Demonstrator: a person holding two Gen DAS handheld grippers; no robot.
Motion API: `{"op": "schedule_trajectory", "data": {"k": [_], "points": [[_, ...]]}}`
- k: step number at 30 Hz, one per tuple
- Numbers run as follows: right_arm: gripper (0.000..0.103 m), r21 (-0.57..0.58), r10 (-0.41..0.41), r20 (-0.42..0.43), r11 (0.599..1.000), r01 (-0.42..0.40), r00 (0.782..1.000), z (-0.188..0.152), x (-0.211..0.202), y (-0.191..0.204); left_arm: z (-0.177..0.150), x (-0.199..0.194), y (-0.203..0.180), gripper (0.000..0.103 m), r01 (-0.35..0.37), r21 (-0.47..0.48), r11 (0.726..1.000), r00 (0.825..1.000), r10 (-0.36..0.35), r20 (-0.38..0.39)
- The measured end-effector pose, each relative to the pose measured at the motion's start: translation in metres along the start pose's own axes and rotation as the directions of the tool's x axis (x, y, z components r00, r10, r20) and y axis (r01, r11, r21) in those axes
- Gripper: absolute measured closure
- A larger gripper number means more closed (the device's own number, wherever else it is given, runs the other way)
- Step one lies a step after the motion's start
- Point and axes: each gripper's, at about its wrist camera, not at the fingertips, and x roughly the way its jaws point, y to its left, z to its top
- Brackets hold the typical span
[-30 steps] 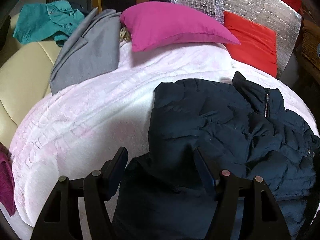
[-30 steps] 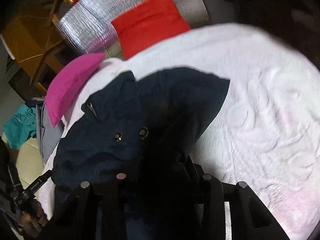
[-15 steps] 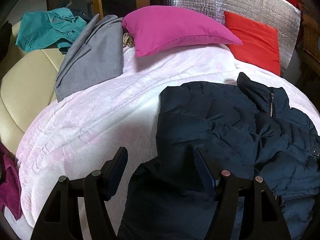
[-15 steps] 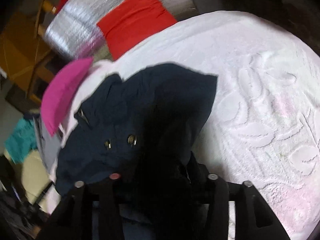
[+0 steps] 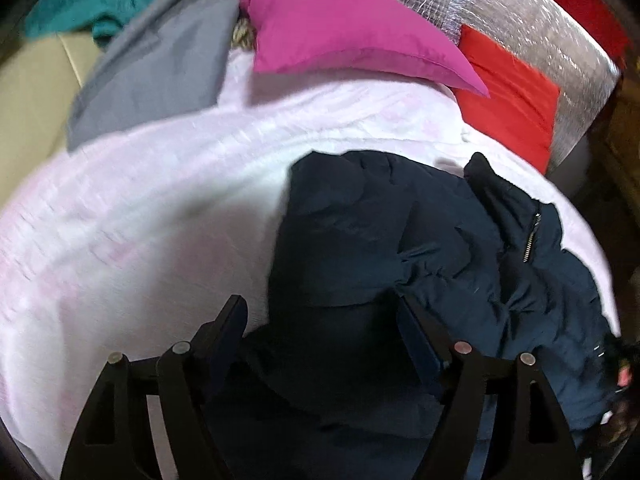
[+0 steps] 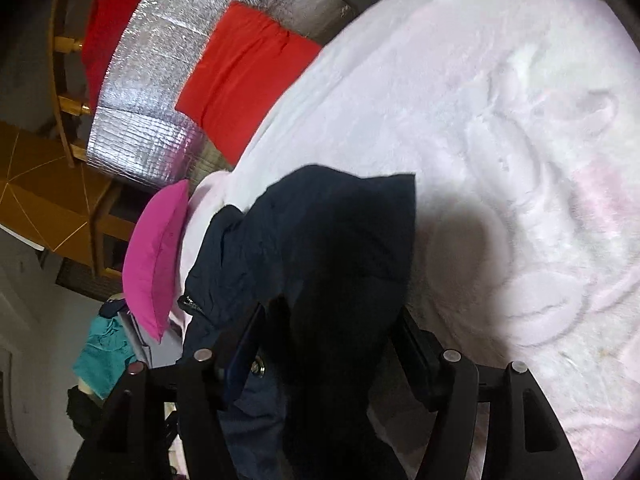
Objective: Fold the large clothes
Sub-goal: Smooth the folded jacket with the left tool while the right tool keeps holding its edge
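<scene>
The dark navy puffy jacket (image 5: 420, 248) is lying crumpled on the pale pink fluffy blanket (image 5: 140, 220) covering the bed, collar zip (image 5: 530, 240) showing. There's a small label near the collar in the right wrist view, but it's way too tiny to read.

Left gripper (image 5: 322, 316) has its jaws opening, jacket fabric bunched between them, pads not squeezing it. Right gripper (image 6: 332, 320), same deal: jaws opening around a dark fold of the jacket.

Further back: a magenta pillow (image 5: 344, 28), red cushion (image 5: 516, 100), silver foil panel (image 5: 520, 12), grey garment (image 5: 160, 72), teal shirt (image 5: 96, 4).
</scene>
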Motion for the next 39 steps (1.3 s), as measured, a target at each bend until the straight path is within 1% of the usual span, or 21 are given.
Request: {"op": "schedule_trajectory", "data": {"k": [3, 4, 5, 7, 8, 11, 12, 14, 15, 16, 17, 20, 21, 23, 26, 27, 29, 32, 34, 37, 39], "points": [[0.035, -0.050, -0.007, -0.005, 0.999, 0.007, 1.000, 0.000, 0.007, 0.010, -0.002, 0.009, 0.000, 0.027, 0.024, -0.019, 1.000, 0.999, -0.024, -0.026], [0.037, -0.075, -0.011, -0.009, 0.997, 0.010, 1.000, -0.001, 0.011, 0.015, -0.001, 0.010, 0.000, 0.032, 0.028, -0.021, 0.999, 0.999, -0.028, -0.026], [0.049, -0.099, -0.015, -0.014, 0.995, 0.014, 1.000, -0.004, 0.011, 0.018, -0.001, 0.011, 0.000, 0.036, 0.036, -0.024, 0.999, 0.999, -0.037, -0.025], [0.060, -0.168, -0.070, 0.002, 0.983, 0.069, 0.998, -0.007, 0.017, 0.030, 0.000, 0.011, -0.001, 0.041, 0.030, -0.027, 0.999, 0.999, -0.030, -0.020], [0.064, -0.205, -0.096, 0.019, 0.974, 0.098, 0.995, -0.011, 0.016, 0.034, 0.001, 0.012, -0.002, 0.041, 0.026, -0.028, 0.999, 0.999, -0.027, -0.017], [0.068, -0.301, -0.135, 0.090, 0.941, 0.156, 0.987, -0.019, 0.011, 0.056, 0.003, 0.011, -0.005, 0.042, 0.005, -0.025, 1.000, 1.000, -0.005, -0.001], [0.068, -0.336, -0.129, 0.124, 0.927, 0.164, 0.984, -0.021, 0.007, 0.066, 0.003, 0.011, -0.007, 0.042, -0.001, -0.022, 1.000, 1.000, 0.001, 0.004], [0.069, -0.367, -0.139, 0.159, 0.911, 0.190, 0.977, -0.022, 0.004, 0.071, 0.003, 0.012, -0.007, 0.042, -0.020, -0.010, 1.000, 1.000, 0.020, 0.002], [0.069, -0.365, -0.156, 0.157, 0.909, 0.204, 0.975, -0.021, 0.008, 0.069, 0.002, 0.015, -0.008, 0.040, -0.033, 0.002, 0.999, 0.999, 0.033, -0.008], [0.069, -0.350, -0.188, 0.137, 0.909, 0.225, 0.973, -0.019, 0.016, 0.063, 0.001, 0.017, -0.010, 0.038, -0.046, 0.015, 0.999, 0.999, 0.046, -0.018], [0.068, -0.315, -0.222, 0.096, 0.918, 0.241, 0.970, -0.015, 0.026, 0.050, -0.001, 0.019, -0.011, 0.035, -0.057, 0.030, 0.998, 0.998, 0.057, -0.025], [0.064, -0.224, -0.166, 0.032, 0.960, 0.169, 0.986, -0.004, 0.025, 0.033, -0.004, 0.017, -0.011, 0.031, -0.071, 0.046, 0.996, 0.997, 0.073, -0.035], [0.063, -0.205, -0.166, 0.028, 0.964, 0.168, 0.986, -0.003, 0.022, 0.033, -0.004, 0.015, -0.009, 0.031, -0.067, 0.038, 0.997, 0.997, 0.068, -0.038], [0.043, -0.181, -0.179, 0.021, 0.967, 0.180, 0.984, -0.006, 0.013, 0.034, -0.004, 0.011, -0.008, 0.031, -0.070, 0.030, 0.997, 0.997, 0.071, -0.036], [0.042, -0.190, -0.205, 0.030, 0.960, 0.207, 0.978, -0.010, 0.002, 0.040, -0.004, -0.003, -0.010, 0.031, -0.106, 0.051, 0.993, 0.994, 0.106, 0.002], [0.042, -0.199, -0.224, 0.053, 0.953, 0.230, 0.973, -0.012, -0.008, 0.042, -0.004, -0.011, -0.012, 0.031, -0.121, 0.064, 0.991, 0.992, 0.119, 0.032], [0.042, -0.206, -0.226, 0.088, 0.949, 0.240, 0.970, -0.019, -0.024, 0.044, -0.003, -0.024, -0.015, 0.031, -0.128, 0.072, 0.989, 0.989, 0.123, 0.077], [0.042, -0.225, -0.193, 0.148, 0.948, 0.223, 0.970, -0.029, -0.055, 0.048, -0.006, -0.047, -0.022, 0.031, -0.116, 0.084, 0.990, 0.983, 0.102, 0.154], [0.042, -0.261, -0.170, 0.167, 0.942, 0.210, 0.971, -0.038, -0.067, 0.055, -0.010, -0.059, -0.031, 0.031, -0.090, 0.102, 0.991, 0.979, 0.069, 0.193], [0.054, -0.332, -0.105, 0.170, 0.930, 0.157, 0.980, -0.059, -0.081, 0.071, -0.016, -0.066, -0.052, 0.031, -0.021, 0.142, 0.990, 0.980, -0.008, 0.198], [0.055, -0.378, -0.052, 0.139, 0.920, 0.101, 0.989, -0.073, -0.080, 0.082, -0.023, -0.067, -0.067, 0.031, 0.006, 0.172, 0.985, 0.983, -0.037, 0.181]]}}
